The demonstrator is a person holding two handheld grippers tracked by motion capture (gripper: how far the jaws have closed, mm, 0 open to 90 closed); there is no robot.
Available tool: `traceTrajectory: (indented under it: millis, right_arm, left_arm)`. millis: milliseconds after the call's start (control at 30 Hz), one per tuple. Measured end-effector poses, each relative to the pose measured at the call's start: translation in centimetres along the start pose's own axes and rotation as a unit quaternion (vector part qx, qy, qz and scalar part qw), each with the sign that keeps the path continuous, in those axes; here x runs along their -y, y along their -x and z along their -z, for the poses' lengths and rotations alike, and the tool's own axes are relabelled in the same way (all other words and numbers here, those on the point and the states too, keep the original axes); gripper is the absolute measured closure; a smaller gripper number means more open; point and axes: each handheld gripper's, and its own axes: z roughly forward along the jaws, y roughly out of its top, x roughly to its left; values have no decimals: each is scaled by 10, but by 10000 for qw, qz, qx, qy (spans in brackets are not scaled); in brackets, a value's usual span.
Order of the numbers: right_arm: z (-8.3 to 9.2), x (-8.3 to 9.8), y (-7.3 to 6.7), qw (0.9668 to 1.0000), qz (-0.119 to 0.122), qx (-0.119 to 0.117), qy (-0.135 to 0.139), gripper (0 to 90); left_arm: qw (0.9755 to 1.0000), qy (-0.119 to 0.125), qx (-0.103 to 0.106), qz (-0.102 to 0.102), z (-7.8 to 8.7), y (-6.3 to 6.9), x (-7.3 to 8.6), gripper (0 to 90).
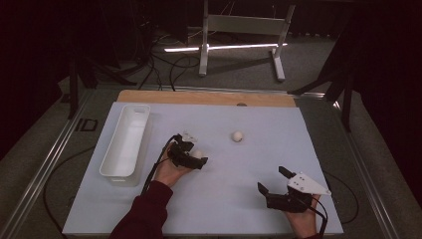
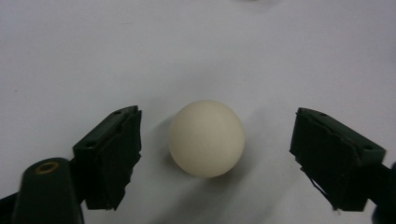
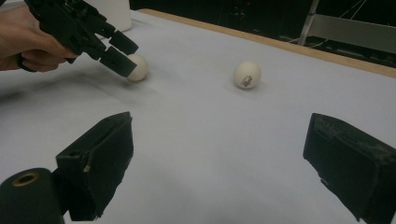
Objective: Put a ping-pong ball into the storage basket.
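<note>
Left gripper point(image 1: 195, 158) jaws wide, straddling ball point(image 2: 207, 138); right gripper point(image 1: 272, 181) jaws wide, empty; bin point(image 1: 125, 141) left.

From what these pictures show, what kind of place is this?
Probably a lab or studio for recording handling tasks. A table with a white sheet stands in a dark room, cables trail over the floor behind it, and a white stand stands beyond.

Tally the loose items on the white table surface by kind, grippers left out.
Balls: 2, one between the open fingers of the left gripper at, not yet gripped, and one lying free farther out.
White bins: 1, at the left side.
Total: 3.
</note>
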Motion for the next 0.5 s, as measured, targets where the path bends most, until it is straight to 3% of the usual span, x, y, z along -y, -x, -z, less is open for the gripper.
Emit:
traceTrajectory:
  millis: [500]
  right_arm:
    - [0, 0, 0, 10000, -10, 10, -3, 80]
  left_arm:
    - [9997, -212, -7, -138, -7, 0, -1, 364]
